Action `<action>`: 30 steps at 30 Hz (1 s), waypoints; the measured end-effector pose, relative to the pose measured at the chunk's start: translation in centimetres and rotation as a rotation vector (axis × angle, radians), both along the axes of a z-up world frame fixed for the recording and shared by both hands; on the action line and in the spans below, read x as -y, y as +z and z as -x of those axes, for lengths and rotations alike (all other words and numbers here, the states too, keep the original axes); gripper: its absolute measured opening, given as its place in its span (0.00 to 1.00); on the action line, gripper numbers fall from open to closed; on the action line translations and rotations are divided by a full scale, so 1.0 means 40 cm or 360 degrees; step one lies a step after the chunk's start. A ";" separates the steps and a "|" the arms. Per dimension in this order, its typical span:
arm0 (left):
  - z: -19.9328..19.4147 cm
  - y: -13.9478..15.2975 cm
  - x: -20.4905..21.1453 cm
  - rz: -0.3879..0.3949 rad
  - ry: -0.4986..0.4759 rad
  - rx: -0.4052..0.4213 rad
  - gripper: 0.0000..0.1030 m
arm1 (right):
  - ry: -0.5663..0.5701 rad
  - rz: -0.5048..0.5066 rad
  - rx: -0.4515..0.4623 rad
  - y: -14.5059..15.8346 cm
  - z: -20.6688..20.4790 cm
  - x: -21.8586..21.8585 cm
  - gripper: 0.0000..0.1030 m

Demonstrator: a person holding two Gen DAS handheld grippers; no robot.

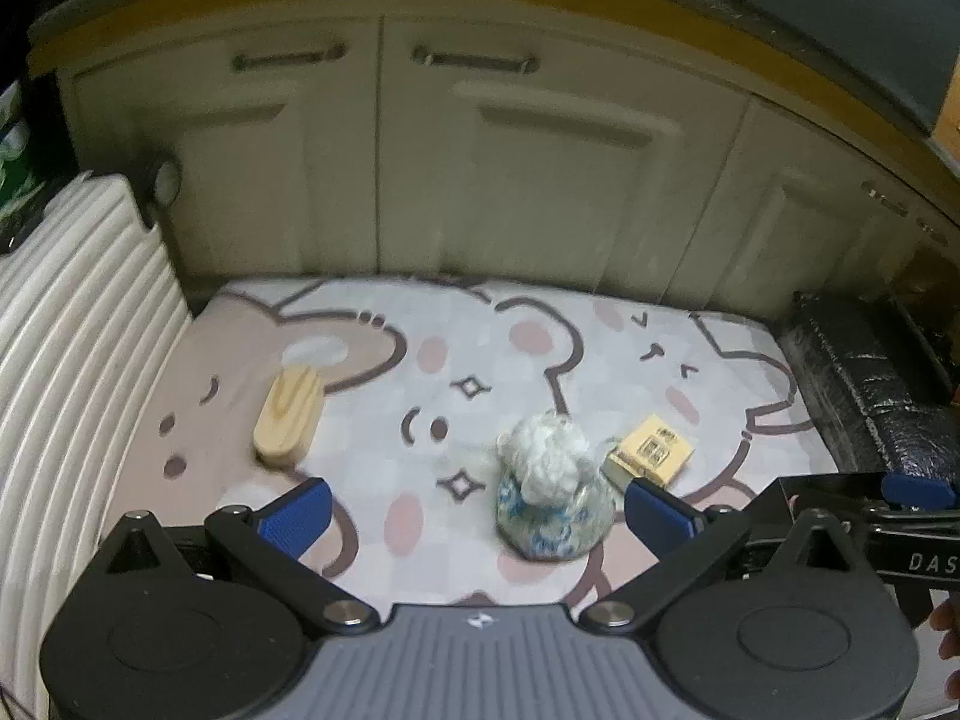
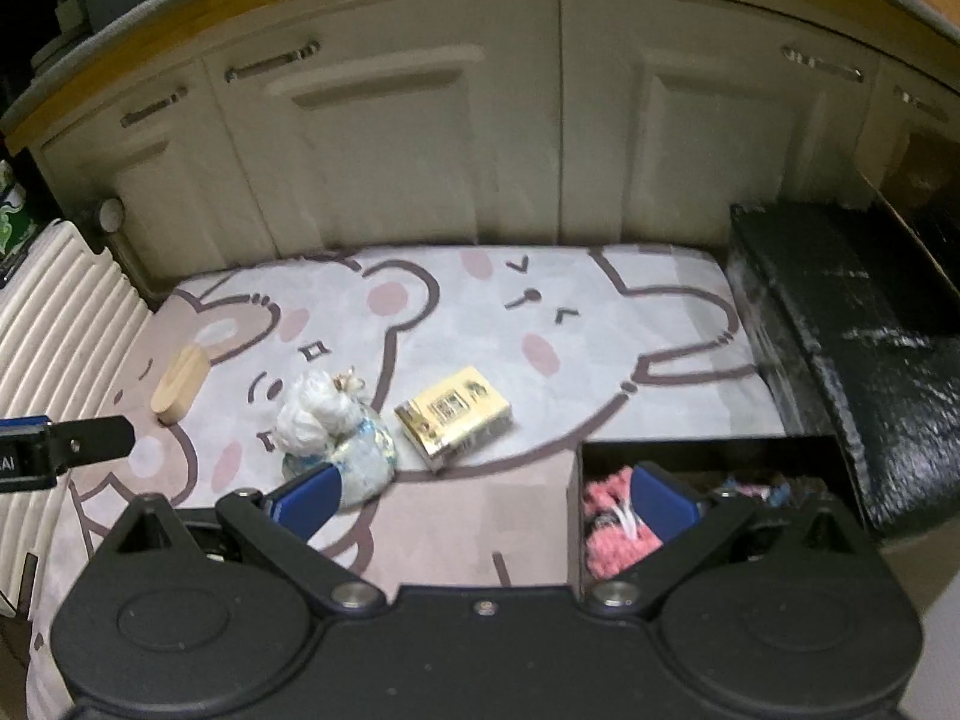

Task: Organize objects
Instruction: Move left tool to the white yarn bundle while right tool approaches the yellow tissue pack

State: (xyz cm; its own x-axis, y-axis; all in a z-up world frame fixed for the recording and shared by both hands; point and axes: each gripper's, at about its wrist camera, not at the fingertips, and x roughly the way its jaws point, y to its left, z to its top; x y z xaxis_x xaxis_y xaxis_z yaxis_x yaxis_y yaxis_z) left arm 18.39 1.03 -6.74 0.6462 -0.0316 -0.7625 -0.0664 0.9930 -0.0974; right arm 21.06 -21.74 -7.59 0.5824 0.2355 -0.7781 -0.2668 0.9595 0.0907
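Tied plastic bag [image 1: 552, 492] is lying just ahead of the left gripper [image 1: 477, 507], nearer than the right gripper [image 2: 486, 495]; both jaws are gaping wide, holding nothing.

yellow box [image 2: 454, 416], tied bag [image 2: 336, 438], wooden block [image 2: 179, 383]

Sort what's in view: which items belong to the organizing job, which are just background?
Job items: wooden block, tied plastic bag, yellow box, black bin already holding pink items.

Background: cartoon mat, white ribbed suitcase, cabinet doors, black case.
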 end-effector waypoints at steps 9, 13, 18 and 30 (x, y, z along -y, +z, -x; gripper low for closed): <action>-0.080 -0.019 0.038 -0.0141 -0.0098 0.0032 0.92 | 0.0053 -0.0033 0.0143 -0.026 -0.040 -0.018 1.00; -0.122 -0.043 0.047 -0.0131 -0.0114 0.0020 0.91 | 0.0077 -0.0022 0.0194 -0.048 -0.059 -0.021 1.00; -0.171 -0.079 0.059 -0.0065 -0.0121 -0.0030 0.82 | 0.0083 0.0013 0.0234 -0.073 -0.084 -0.022 1.00; -0.232 -0.173 0.031 0.0348 0.0158 -0.0225 0.70 | 0.0309 0.0255 0.0436 -0.155 -0.105 -0.067 1.00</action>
